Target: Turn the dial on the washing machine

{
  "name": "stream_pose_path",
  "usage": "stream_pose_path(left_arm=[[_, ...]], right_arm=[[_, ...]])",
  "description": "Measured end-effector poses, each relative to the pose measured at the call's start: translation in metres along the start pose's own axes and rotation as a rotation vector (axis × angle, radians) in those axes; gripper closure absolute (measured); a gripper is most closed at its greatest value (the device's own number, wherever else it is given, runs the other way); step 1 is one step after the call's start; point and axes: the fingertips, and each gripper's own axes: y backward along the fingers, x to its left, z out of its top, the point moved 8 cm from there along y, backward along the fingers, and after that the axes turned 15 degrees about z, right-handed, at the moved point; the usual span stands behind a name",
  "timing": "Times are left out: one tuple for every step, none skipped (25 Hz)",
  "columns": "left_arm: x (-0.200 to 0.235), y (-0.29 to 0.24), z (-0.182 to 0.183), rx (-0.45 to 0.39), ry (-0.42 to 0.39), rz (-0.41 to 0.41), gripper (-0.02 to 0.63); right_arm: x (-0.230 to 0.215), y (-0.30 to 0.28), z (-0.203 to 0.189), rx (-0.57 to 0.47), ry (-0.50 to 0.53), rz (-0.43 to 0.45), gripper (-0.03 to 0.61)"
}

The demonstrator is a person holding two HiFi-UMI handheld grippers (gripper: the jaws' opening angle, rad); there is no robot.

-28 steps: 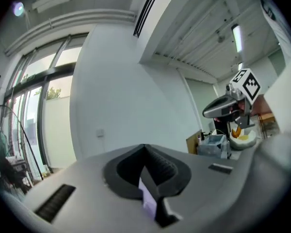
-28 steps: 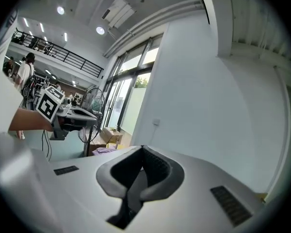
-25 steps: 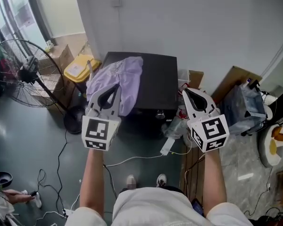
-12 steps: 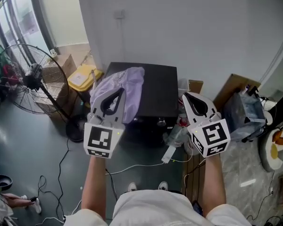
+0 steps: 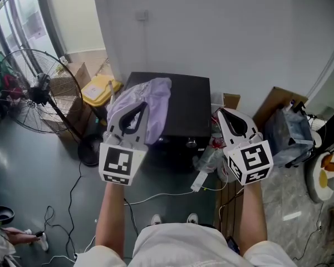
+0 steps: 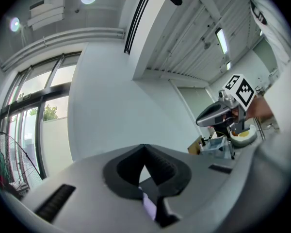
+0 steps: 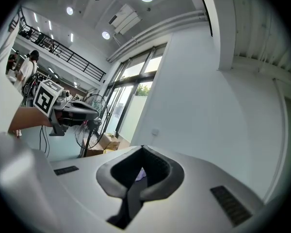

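The small dial (image 5: 190, 143) on the washing machine (image 5: 183, 102) looks hard and smooth. Its round edge seems best to pinch. The left gripper (image 5: 140, 105) and right gripper (image 5: 221, 111) have their fingers (image 6: 169, 171) pressed together, holding nothing.

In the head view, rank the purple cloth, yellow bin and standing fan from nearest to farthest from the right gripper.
From the right gripper:
1. The purple cloth, draped on the washing machine, to its left.
2. The yellow bin, on the floor beyond the machine's left side.
3. The standing fan, far left.
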Motion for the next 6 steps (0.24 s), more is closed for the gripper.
stream_pose_path(left_arm=[[0.0004, -0.0002, -0.0002, 0.000, 0.000, 0.000, 0.600], [0.0008, -0.0002, -0.0005, 0.000, 0.000, 0.001, 0.600], [0.0013, -0.0001, -0.0009, 0.000, 0.001, 0.002, 0.600], [0.0020, -0.0002, -0.0012, 0.000, 0.002, 0.003, 0.600], [0.0028, -0.0003, -0.0016, -0.001, 0.002, 0.004, 0.600], [0.0036, -0.0004, -0.0020, -0.001, 0.003, 0.005, 0.600]], right_arm=[[-0.0001, -0.0001, 0.0000, 0.000, 0.000, -0.001, 0.565], [-0.0001, -0.0003, 0.0001, -0.001, 0.000, -0.001, 0.566], [-0.0001, -0.0007, 0.0003, -0.002, 0.000, -0.002, 0.566], [-0.0003, -0.0012, 0.0005, -0.003, 0.001, -0.003, 0.566], [-0.0005, -0.0019, 0.0007, -0.003, 0.002, -0.003, 0.566], [-0.0007, -0.0025, 0.0009, -0.003, 0.003, -0.004, 0.566]])
